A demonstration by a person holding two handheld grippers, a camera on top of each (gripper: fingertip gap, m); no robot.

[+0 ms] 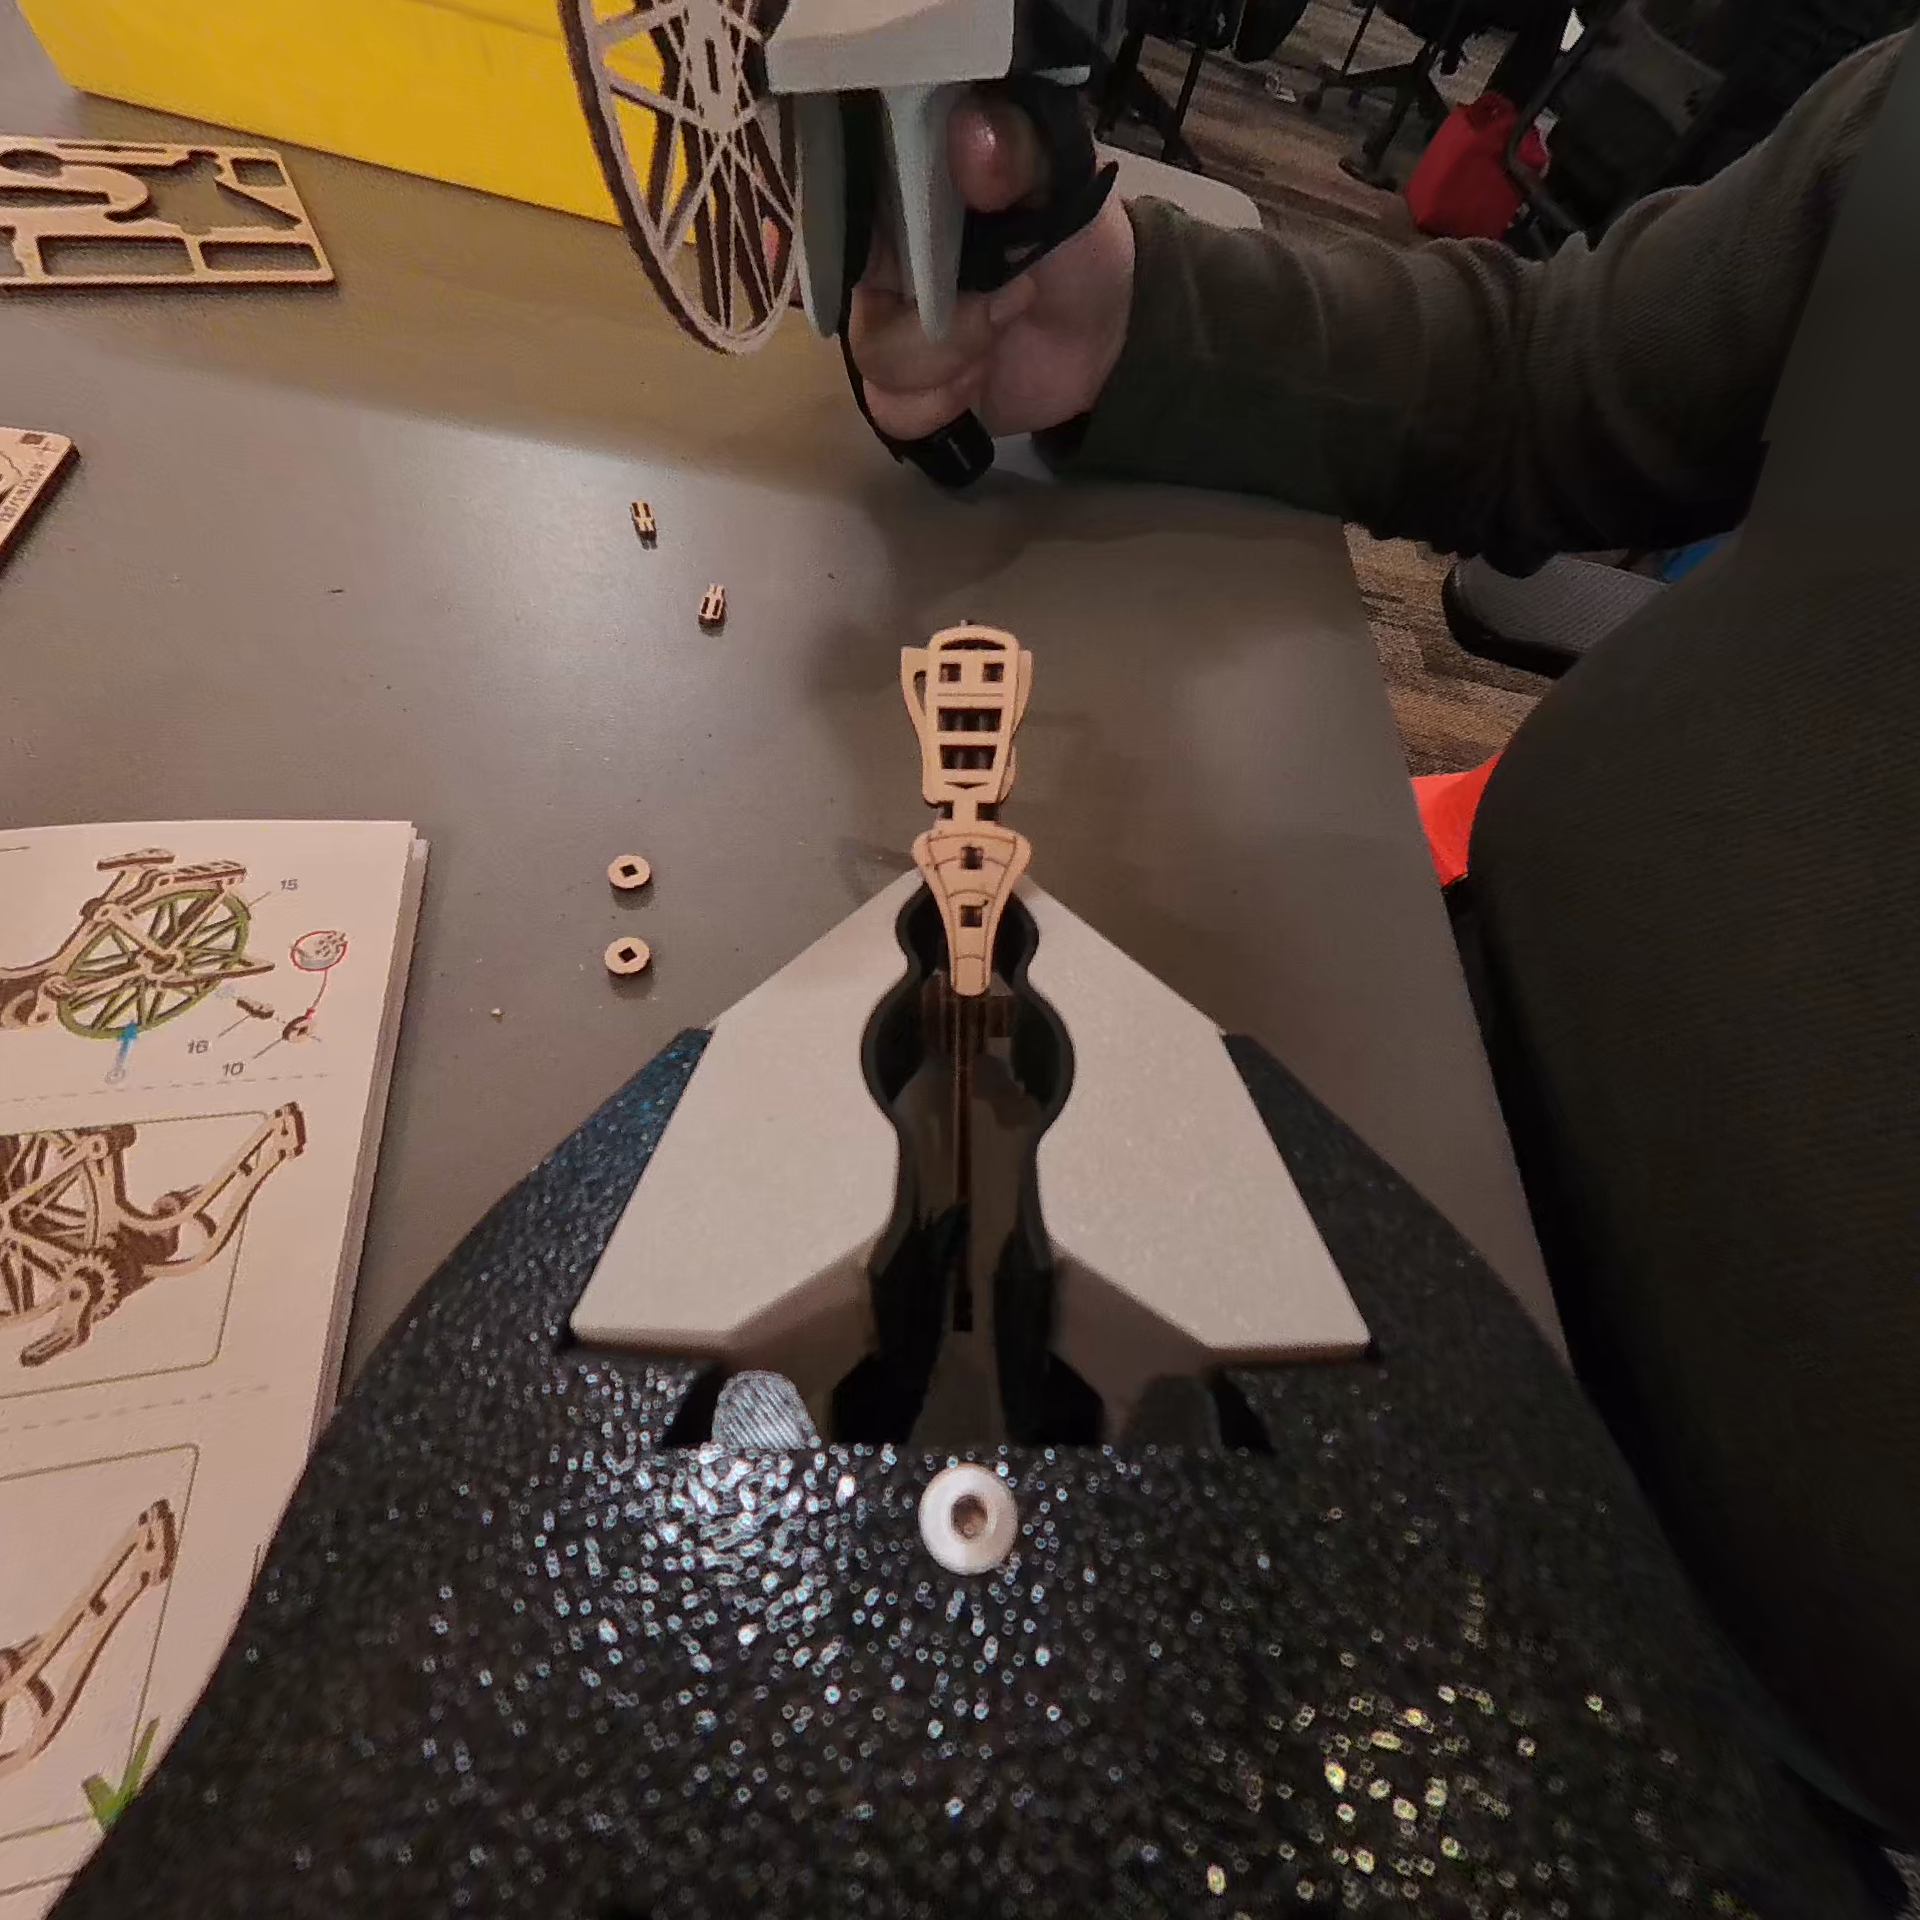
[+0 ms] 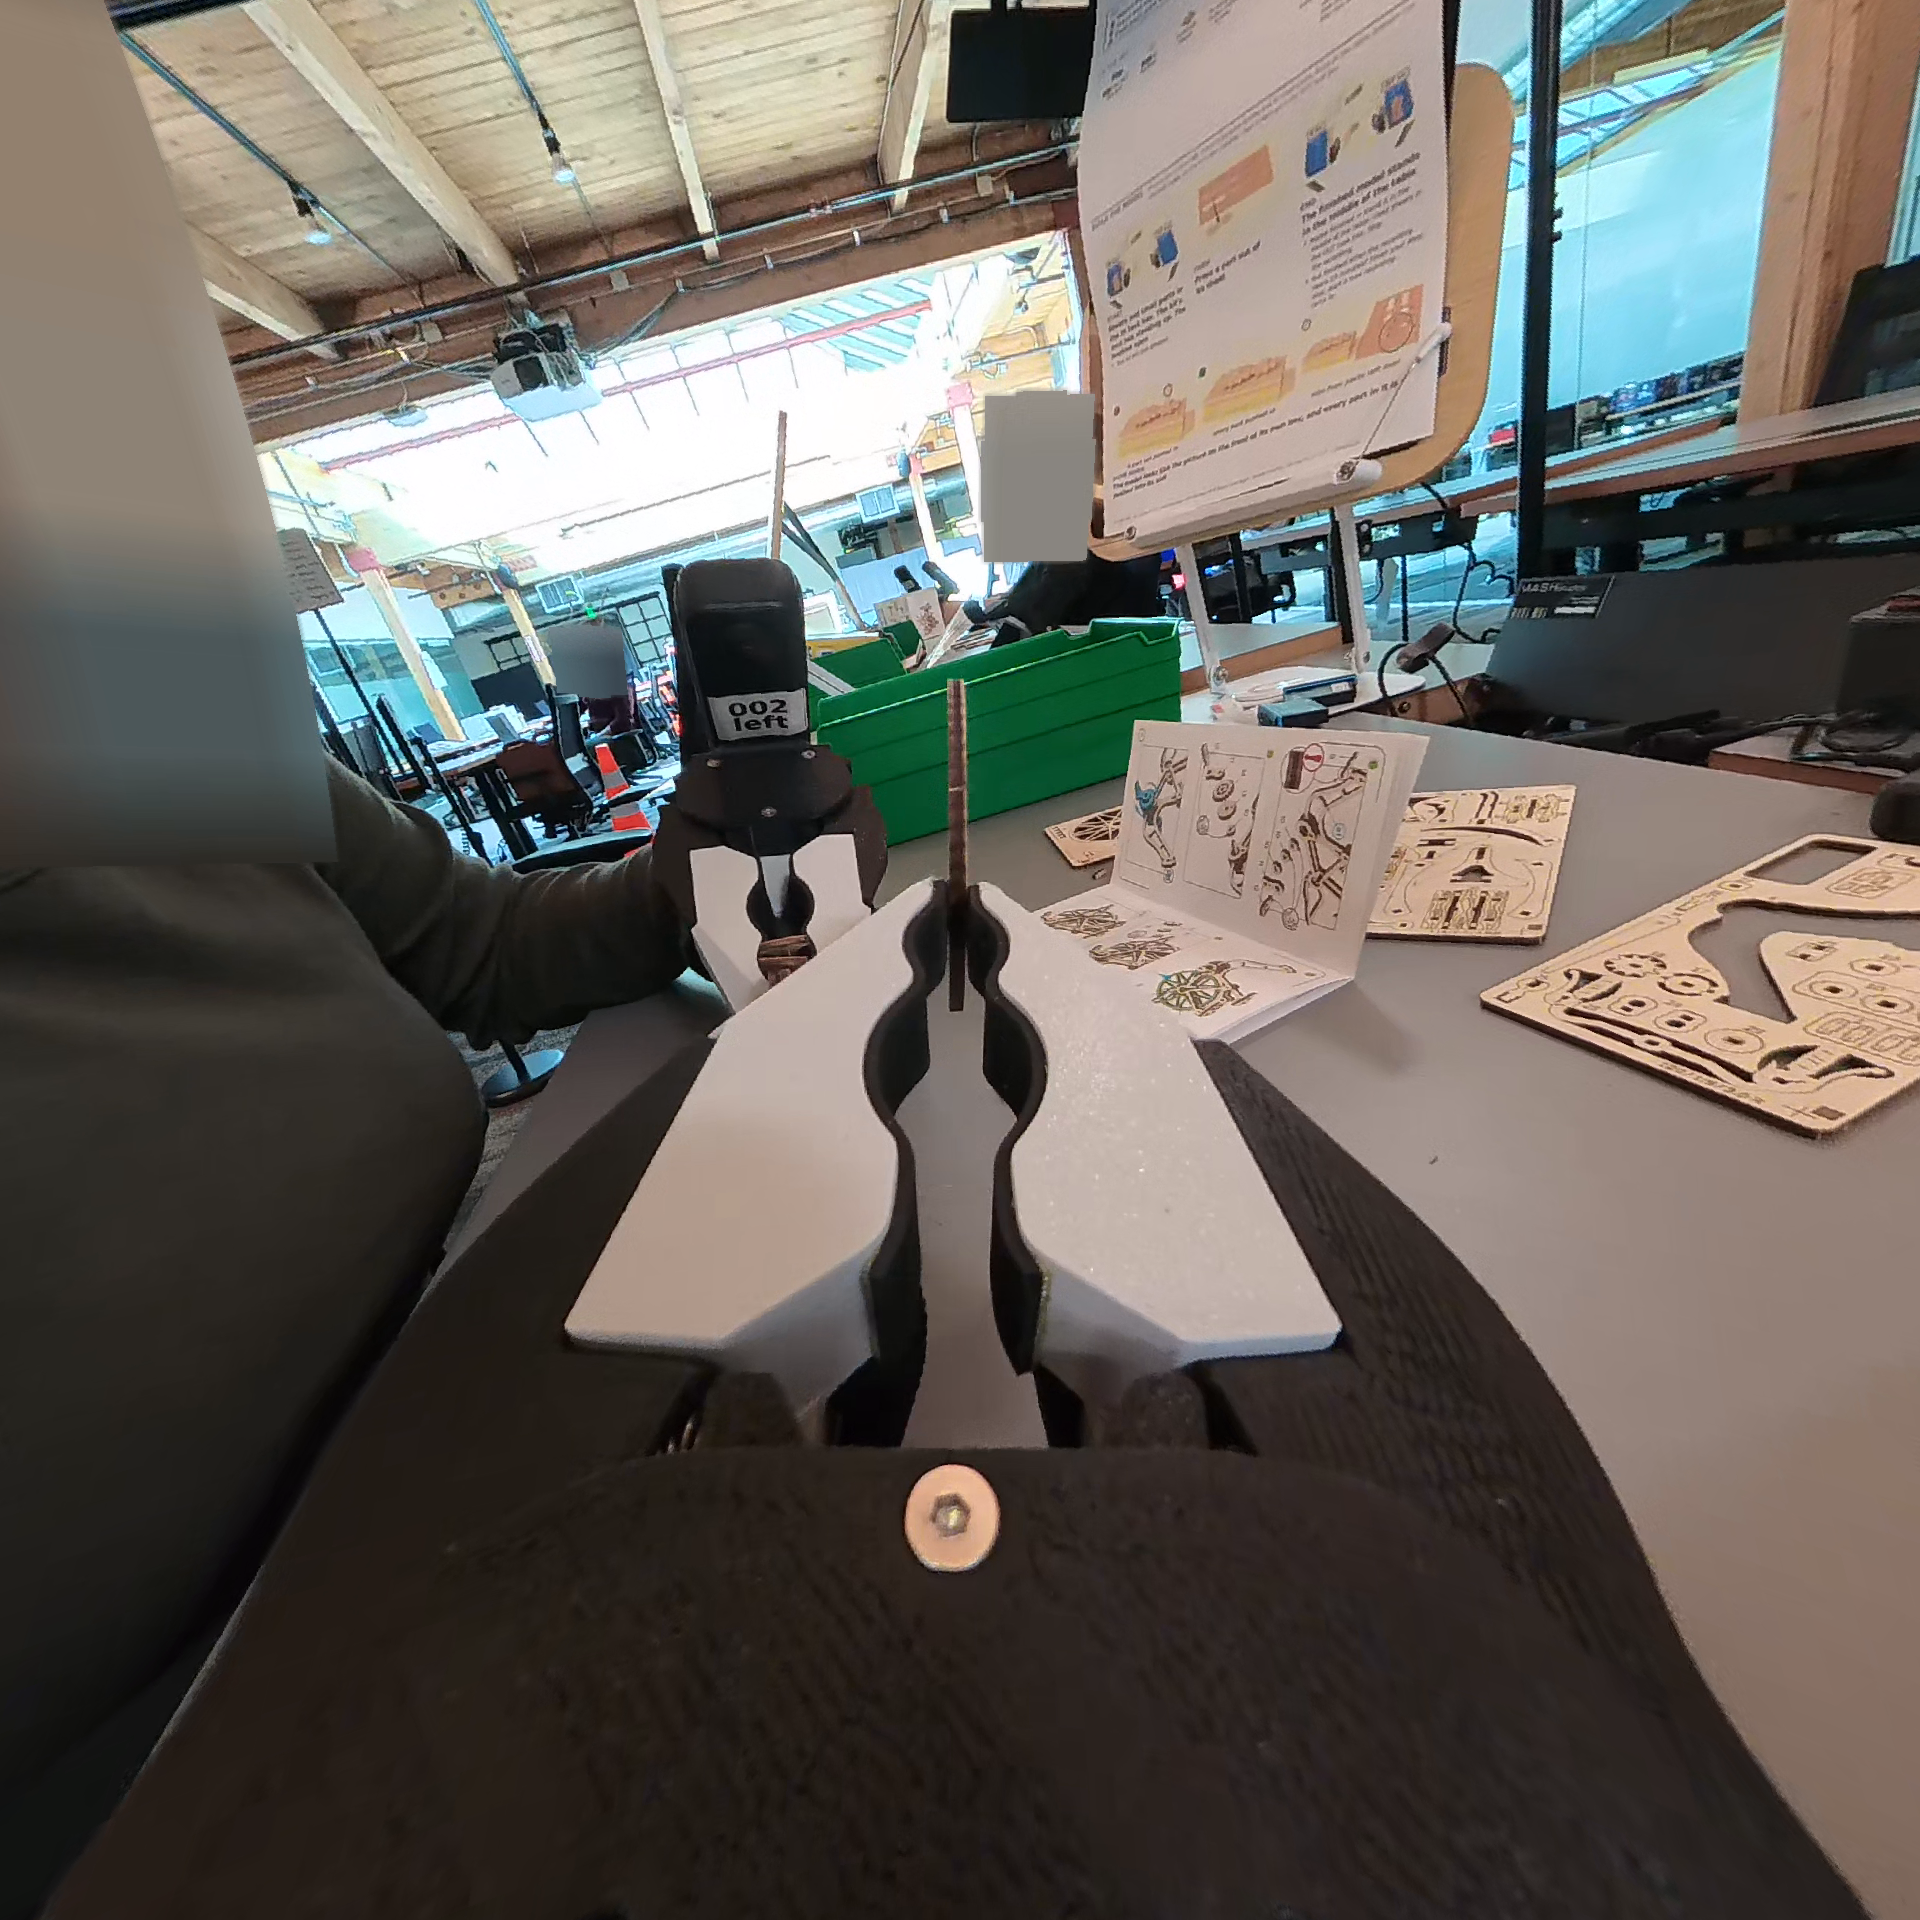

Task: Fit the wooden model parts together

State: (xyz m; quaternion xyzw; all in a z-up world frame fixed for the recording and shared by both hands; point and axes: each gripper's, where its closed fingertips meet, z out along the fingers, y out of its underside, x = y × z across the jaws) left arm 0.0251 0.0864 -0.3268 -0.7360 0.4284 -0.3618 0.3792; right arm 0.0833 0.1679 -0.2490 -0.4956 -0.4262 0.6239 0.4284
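1. Fingers of our left gripper (image 1: 971,935) are clamped on a slotted wooden frame piece (image 1: 968,790), which sticks out past the tips over the table (image 1: 416,644).
2. Our right gripper (image 2: 958,914) pinches a spoked wheel (image 2: 956,810) at its rim; in the right wrist view the wheel stands edge-on, upright between the fingers.
3. In the left wrist view that wheel (image 1: 686,177) hangs well ahead of our left fingers, up and to the left.
4. Two washers (image 1: 628,914) lie just left of the left fingertips; two small clips (image 1: 675,561) lie farther ahead.
5. A manual (image 1: 177,1091) lies open to the left of our left fingers.
6. Right of our right fingers lie cut-out sheets (image 2: 1714,997); a green bin (image 2: 997,717) stands beyond the tips.
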